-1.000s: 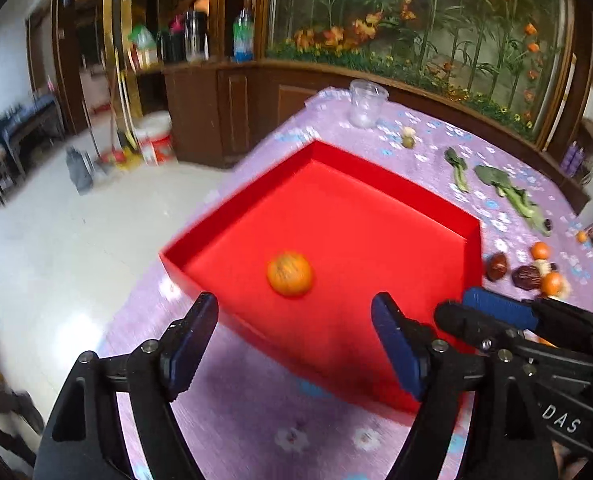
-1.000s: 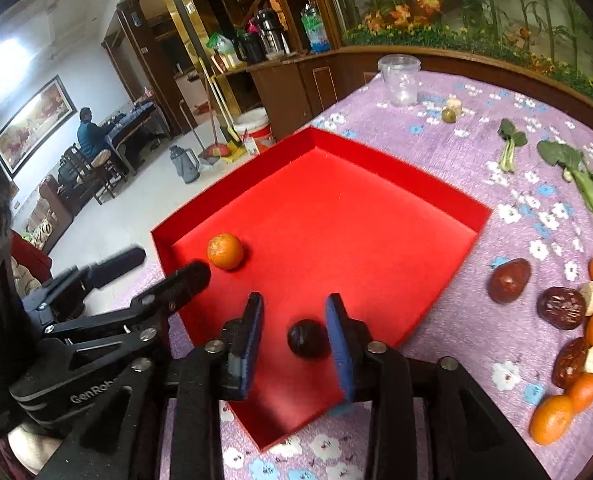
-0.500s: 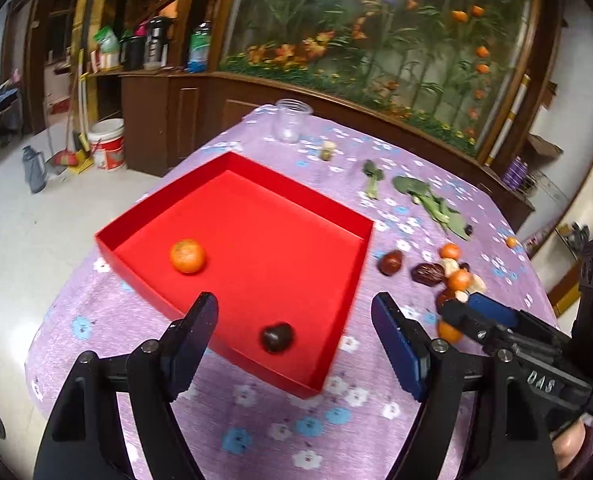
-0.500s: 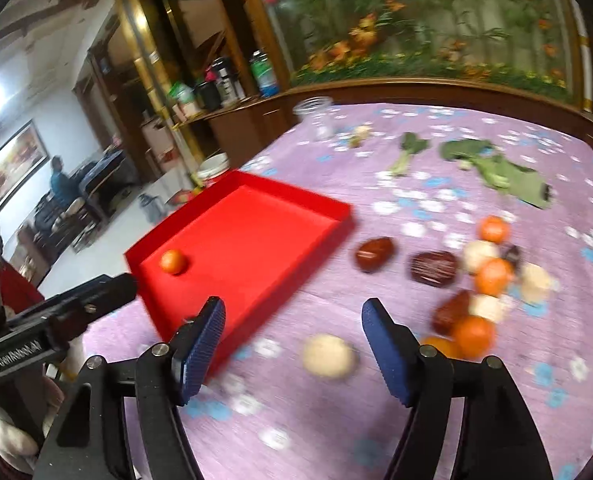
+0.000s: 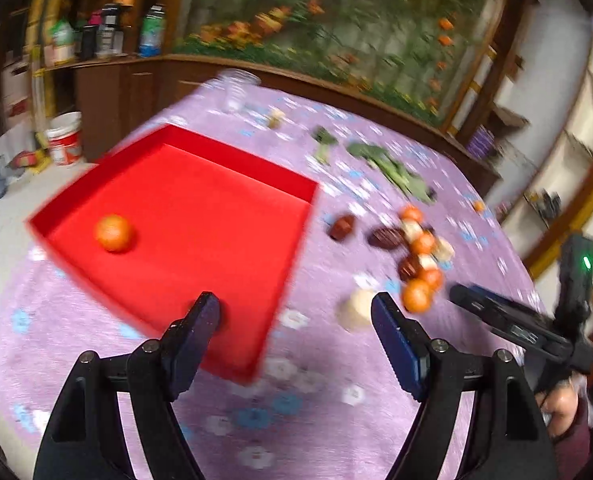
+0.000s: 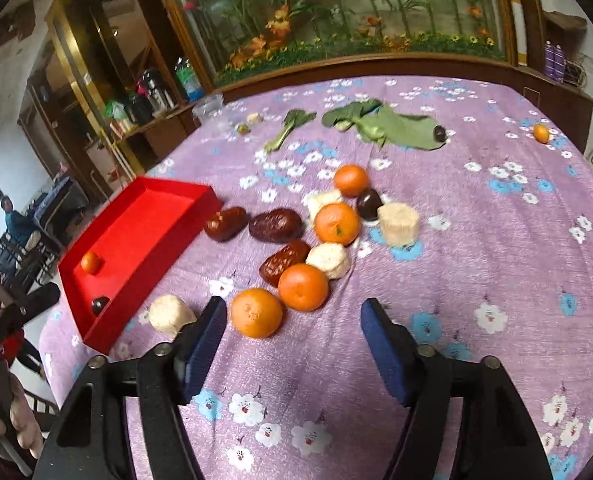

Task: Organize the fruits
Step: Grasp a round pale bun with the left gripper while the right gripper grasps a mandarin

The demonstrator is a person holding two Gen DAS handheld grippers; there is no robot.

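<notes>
Red tray (image 6: 136,240) sits at the left edge of the purple-clothed tabletop (image 6: 496,264), its near corner close to the cloth's rim; one orange (image 6: 90,262) and a dark fruit (image 6: 100,305) lie inside. The loose fruit pile (image 6: 320,240) sits mid-cloth, right of the tray, with bare cloth to the right and near side. Right tongs (image 6: 292,340) point down at the near edge of the pile, jaws apart and closing, nothing between them; the nearest orange (image 6: 256,313) lies just beyond the left finger. Left tongs (image 5: 296,332) hang over the tray's near right corner, jaws wide and closing slightly, empty. The left wrist view is motion-blurred; its left finger hides the dark fruit.
</notes>
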